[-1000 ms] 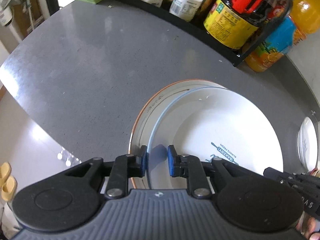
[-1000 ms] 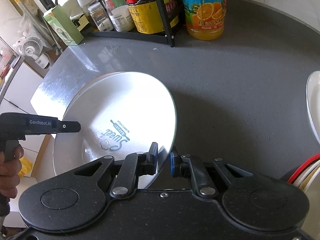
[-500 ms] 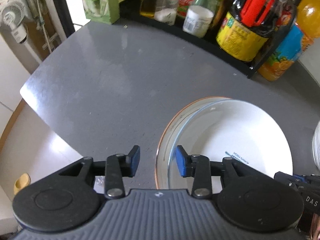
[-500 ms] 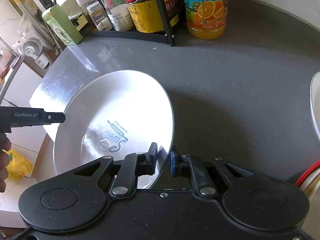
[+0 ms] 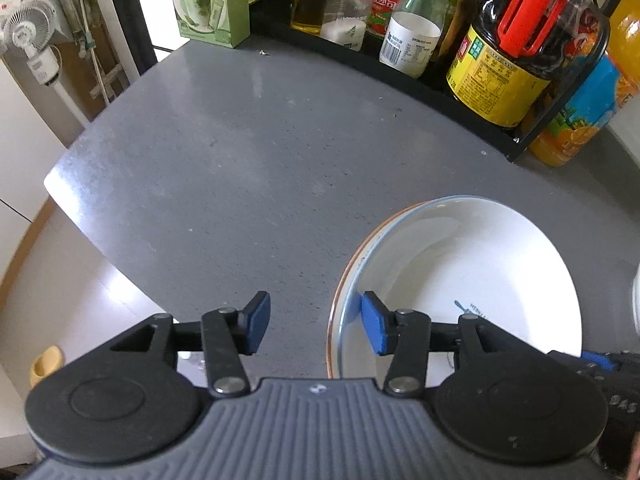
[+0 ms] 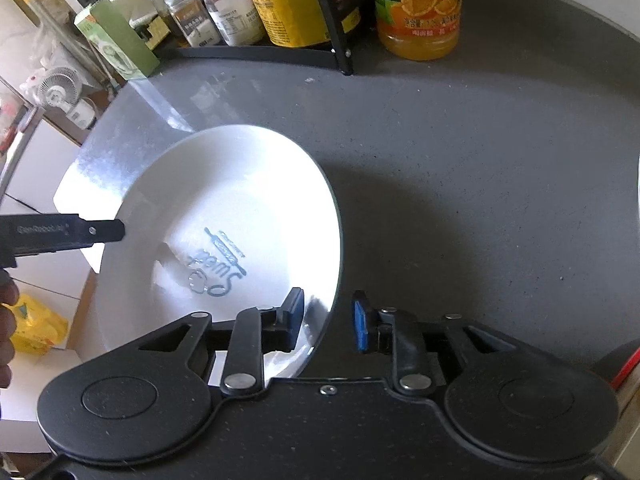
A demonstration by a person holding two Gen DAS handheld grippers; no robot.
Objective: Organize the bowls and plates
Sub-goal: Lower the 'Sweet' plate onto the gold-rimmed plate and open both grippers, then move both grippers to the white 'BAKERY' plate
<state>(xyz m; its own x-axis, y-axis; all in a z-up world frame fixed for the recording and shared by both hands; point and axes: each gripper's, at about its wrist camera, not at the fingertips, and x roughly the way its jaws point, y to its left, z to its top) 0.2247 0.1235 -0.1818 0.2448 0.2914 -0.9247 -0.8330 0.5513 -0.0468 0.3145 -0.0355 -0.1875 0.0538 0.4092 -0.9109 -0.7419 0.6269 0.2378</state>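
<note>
- Left wrist view: the left tongs [image 5: 314, 324] are spread wide and grip nothing. One blue pad sits over bare desk [image 5: 240, 168]; the other overlaps the near rim of the white plate [image 5: 472, 272] in the picture, and contact cannot be confirmed.
- Open room: the grey desk surface is free across the centre and upper left of the frame. Its left edge runs diagonally from the middle left toward the bottom centre, with pale floor below it.
- Obstructions: a black rack [image 5: 516, 148] of bottles and jars borders the top and upper right; a green carton [image 5: 208, 0] stands at the top, and an orange juice bottle [image 5: 576, 120] stands just beside the rack's right end.
- White plate location: lower right of the left wrist frame, stacked on a second plate [image 5: 340, 280] of which only an orange-edged rim shows.
- Right wrist view: the right tongs [image 6: 328, 320] are parted, one pad on each side of the white plate's right rim, with a gap showing on the outer side.
- Orientation: the printed lettering in the white plate's centre reads upside down in this view. The plate is round, so no long axis applies.
- Cut off: another white rim at the right frame edge, and a red-edged item at the lower right, cannot be identified.
</note>
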